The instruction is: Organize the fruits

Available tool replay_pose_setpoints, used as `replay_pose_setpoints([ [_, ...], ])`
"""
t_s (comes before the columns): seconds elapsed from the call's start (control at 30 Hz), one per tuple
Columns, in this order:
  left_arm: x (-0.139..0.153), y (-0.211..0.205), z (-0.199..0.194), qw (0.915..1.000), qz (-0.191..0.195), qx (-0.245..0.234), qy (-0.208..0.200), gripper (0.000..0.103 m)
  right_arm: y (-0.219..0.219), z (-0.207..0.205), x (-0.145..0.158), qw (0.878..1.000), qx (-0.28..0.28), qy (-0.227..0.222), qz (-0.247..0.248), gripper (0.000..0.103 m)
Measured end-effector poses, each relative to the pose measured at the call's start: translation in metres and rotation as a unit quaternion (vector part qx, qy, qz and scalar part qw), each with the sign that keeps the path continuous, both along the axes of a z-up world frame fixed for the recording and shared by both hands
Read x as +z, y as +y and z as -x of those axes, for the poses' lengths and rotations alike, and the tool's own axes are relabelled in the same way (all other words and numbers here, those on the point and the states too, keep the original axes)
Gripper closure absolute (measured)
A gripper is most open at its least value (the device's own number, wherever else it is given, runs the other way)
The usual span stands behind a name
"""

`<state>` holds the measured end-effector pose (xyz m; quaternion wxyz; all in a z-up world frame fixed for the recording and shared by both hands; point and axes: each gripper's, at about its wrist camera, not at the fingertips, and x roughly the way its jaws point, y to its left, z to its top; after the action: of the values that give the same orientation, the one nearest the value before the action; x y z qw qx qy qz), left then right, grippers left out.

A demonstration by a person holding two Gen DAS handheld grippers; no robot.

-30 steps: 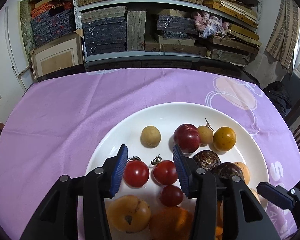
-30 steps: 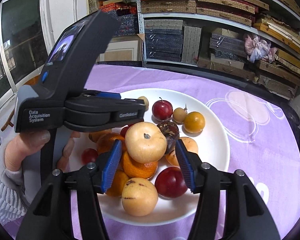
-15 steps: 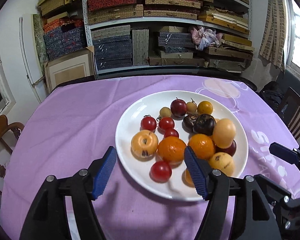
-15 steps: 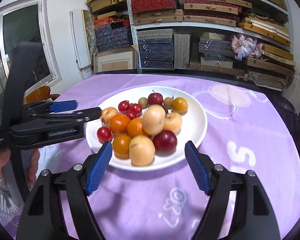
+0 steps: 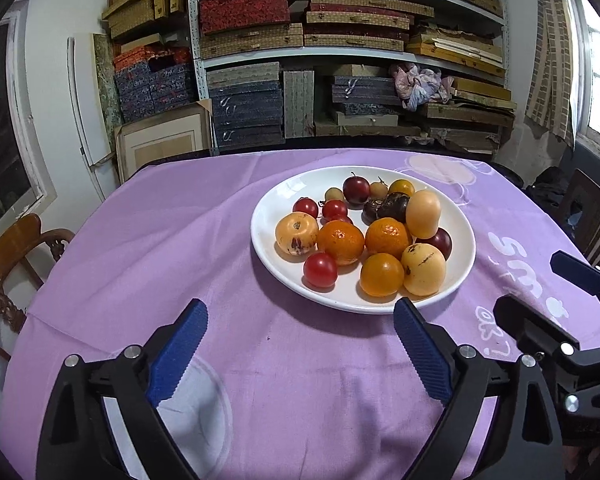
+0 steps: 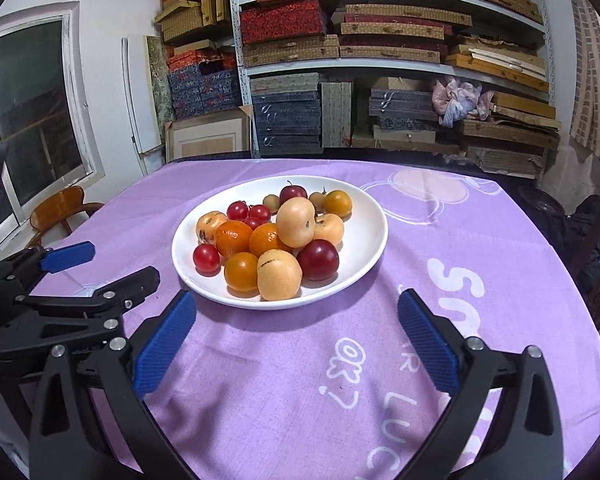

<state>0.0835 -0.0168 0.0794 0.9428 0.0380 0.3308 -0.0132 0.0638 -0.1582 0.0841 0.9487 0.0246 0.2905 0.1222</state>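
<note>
Left tool [image 5: 300, 354] and right tool [image 6: 298, 344]: jaws opening, nothing between them. Fruits [image 5: 364, 236] are piled on white plate [image 5: 268, 216] at 12 o'clock, on counter [image 5: 160, 240].

Fruits [image 5: 340, 242] lie in a plate [image 5: 268, 216] on the table [image 5: 160, 240].

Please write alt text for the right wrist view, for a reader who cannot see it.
A white plate heaped with fruits sits on a purple tablecloth. The right gripper is near the camera, empty, jaws opening; the left gripper is at the left edge.
</note>
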Motion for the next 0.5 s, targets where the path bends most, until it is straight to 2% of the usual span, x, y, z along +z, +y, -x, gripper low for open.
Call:
replay_pose_setpoints([
  [0.2,-0.007,0.013,0.003,0.9988,0.045,0.004,0.02,0.004,-0.002,-0.007,-0.007,1.0,-0.005,0.022,-0.001,0.004],
  [0.37,-0.012,0.014,0.004,0.9992,0.033,0.011,0.02,0.003,-0.004,-0.014,-0.014,0.999,-0.006,0.038,0.0,0.004],
  [0.5,-0.014,0.014,0.003,0.9987,0.043,0.001,0.026,0.003,0.001,-0.014,-0.016,0.999,-0.003,0.039,0.013,0.004],
])
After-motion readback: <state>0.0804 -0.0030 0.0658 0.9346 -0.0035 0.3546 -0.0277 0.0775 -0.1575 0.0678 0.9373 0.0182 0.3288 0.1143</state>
